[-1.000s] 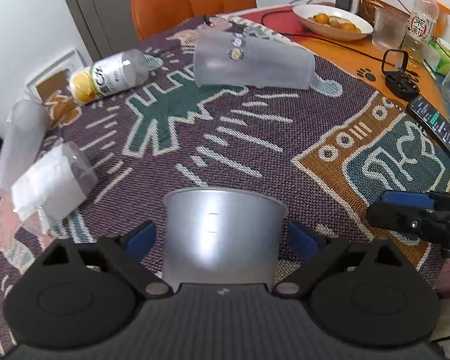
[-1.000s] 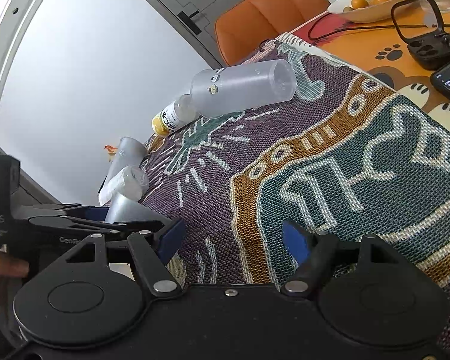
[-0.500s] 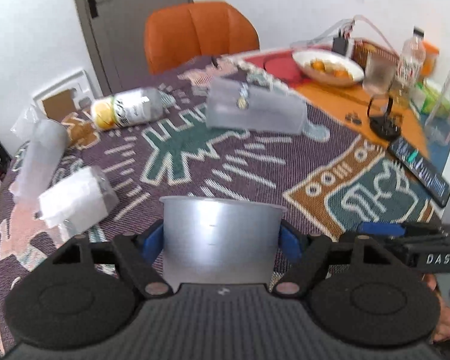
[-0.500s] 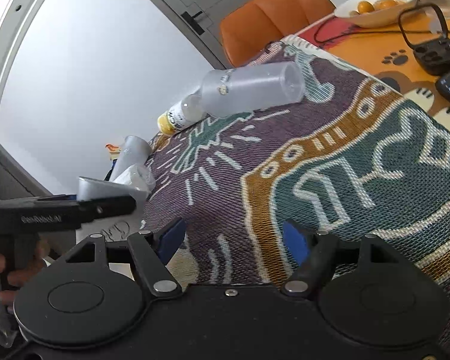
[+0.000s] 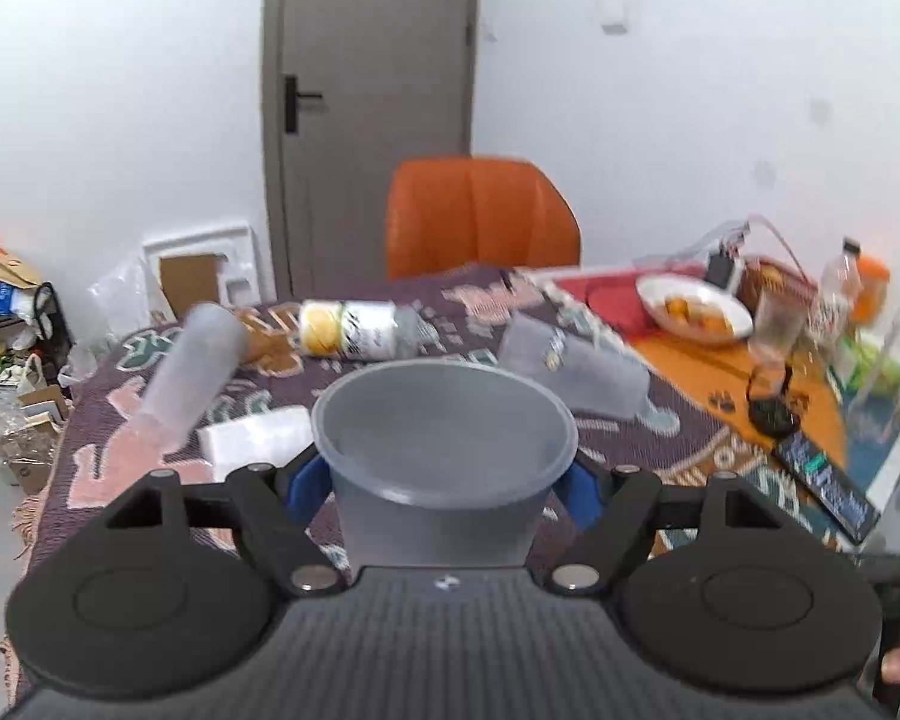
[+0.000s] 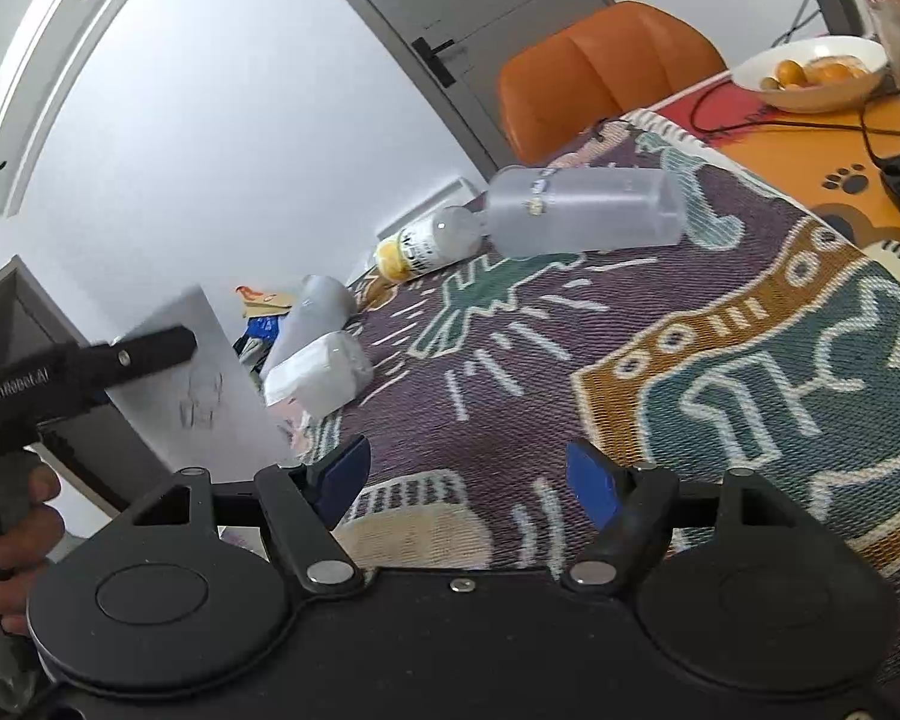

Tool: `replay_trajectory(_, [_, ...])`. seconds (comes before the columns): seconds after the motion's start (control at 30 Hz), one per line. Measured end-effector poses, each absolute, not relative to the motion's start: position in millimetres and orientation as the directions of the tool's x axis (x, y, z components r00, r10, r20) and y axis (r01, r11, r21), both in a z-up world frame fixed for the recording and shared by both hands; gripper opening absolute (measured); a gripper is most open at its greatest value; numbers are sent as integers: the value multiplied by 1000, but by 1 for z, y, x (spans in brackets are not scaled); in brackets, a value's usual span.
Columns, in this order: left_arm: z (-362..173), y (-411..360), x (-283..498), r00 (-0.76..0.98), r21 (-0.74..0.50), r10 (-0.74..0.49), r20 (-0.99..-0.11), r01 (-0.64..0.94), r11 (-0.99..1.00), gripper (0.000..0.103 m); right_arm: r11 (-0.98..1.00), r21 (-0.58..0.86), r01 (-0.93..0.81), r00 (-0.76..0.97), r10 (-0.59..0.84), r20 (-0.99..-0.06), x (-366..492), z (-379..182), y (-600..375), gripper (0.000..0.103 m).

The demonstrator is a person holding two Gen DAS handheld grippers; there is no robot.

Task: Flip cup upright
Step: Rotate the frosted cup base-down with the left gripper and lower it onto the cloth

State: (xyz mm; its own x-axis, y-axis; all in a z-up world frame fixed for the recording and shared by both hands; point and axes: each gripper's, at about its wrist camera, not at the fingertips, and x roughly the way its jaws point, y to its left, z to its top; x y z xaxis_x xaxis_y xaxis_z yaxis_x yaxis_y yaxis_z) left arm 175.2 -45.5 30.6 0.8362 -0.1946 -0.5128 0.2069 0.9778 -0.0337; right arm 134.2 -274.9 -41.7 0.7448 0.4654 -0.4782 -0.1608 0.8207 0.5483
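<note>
My left claw (image 5: 444, 483) pinches the grey cup (image 5: 443, 456) between its blue pads, one on each side of the wall just under the rim. The cup's mouth faces up and away from me, and it is held off the desk (image 5: 678, 438). From the right wrist, the same cup (image 6: 201, 384) shows at the far left, tilted, with the left claw's black finger across it. My right claw (image 6: 467, 480) is spread, nothing between its pads, low over the patterned cloth (image 6: 660, 324).

The cup's base is hidden behind the claw body, and the far side of the desk is blurred. A frosted tumbler (image 6: 582, 210) and a bottle (image 6: 426, 243) lie on their sides on the cloth. Beyond stand an orange chair (image 5: 480, 216), a fruit bowl (image 5: 693, 309), a grey door (image 5: 369, 102) and white walls.
</note>
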Motion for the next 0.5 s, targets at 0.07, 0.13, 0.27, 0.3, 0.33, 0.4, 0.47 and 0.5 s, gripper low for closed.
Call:
replay_trajectory(0.07, [33,-40,172,853,-41,-185,-489,189,981,75,824,540,-171,744,467,-478,132,-38,-269,73])
replay_trajectory(0.13, [33,-34,171,857,-65,-191,-479,183,981,75,826,534,-180,743,470,-477,131,-35,-264,73])
replay_trajectory(0.27, [30,-27,171,861,-98,-202,-466,177,979,75,835,519,-184,742,465,-483,131,-32,-257,73])
replay_trajectory(0.3, [28,-26,171,862,-104,-205,-463,177,979,75,836,517,-184,742,463,-485,131,-32,-256,73])
replay_trajectory(0.33, [26,-24,170,861,-108,-209,-463,179,978,75,838,514,-183,741,461,-488,131,-32,-255,73])
replay_trajectory(0.4, [22,-23,172,858,-111,-212,-467,181,977,76,842,509,-180,739,457,-495,131,-32,-253,73])
replay_trajectory(0.47, [15,-24,174,845,-120,-223,-486,189,975,76,845,505,-176,737,453,-502,131,-32,-251,73])
replay_trajectory(0.5, [12,-25,176,838,-119,-228,-496,195,974,77,847,503,-175,736,452,-505,131,-33,-250,73])
